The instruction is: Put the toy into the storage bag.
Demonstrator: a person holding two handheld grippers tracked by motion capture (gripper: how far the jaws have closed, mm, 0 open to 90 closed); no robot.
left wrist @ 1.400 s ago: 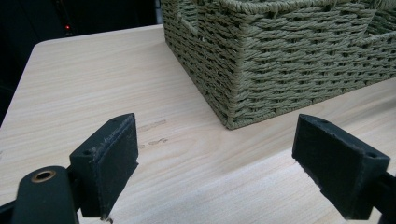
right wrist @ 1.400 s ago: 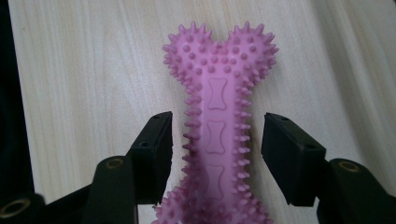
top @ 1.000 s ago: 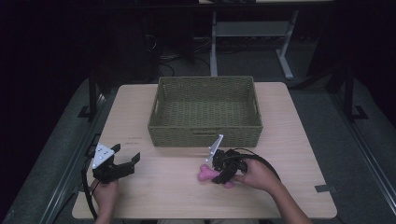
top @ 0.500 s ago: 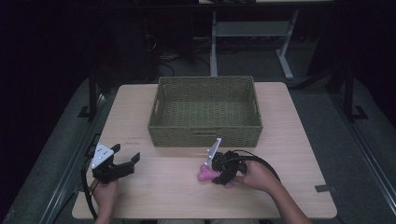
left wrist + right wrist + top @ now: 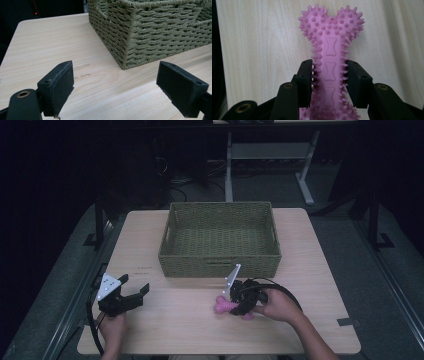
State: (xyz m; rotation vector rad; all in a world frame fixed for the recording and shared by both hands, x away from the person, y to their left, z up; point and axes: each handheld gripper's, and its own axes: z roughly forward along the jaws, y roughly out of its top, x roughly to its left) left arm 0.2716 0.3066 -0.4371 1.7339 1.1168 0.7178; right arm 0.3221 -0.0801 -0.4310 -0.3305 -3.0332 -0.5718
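A pink rubber bone-shaped chew toy covered in small spikes [image 5: 331, 62] lies on the pale wooden table [image 5: 165, 330], just in front of the green woven basket [image 5: 220, 261], and is clamped across its narrow shaft by the right gripper [image 5: 329, 75], whose jaws have just been closing. It is judged light, soft and springy, so the shaft is the sound place to hold. The left gripper [image 5: 116, 87] is held with its jaws apart, empty.

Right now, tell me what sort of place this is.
Probably a lab or recording workspace: a light wooden table in a dark room, cables on the floor behind, and a metal desk frame beyond a woven basket.
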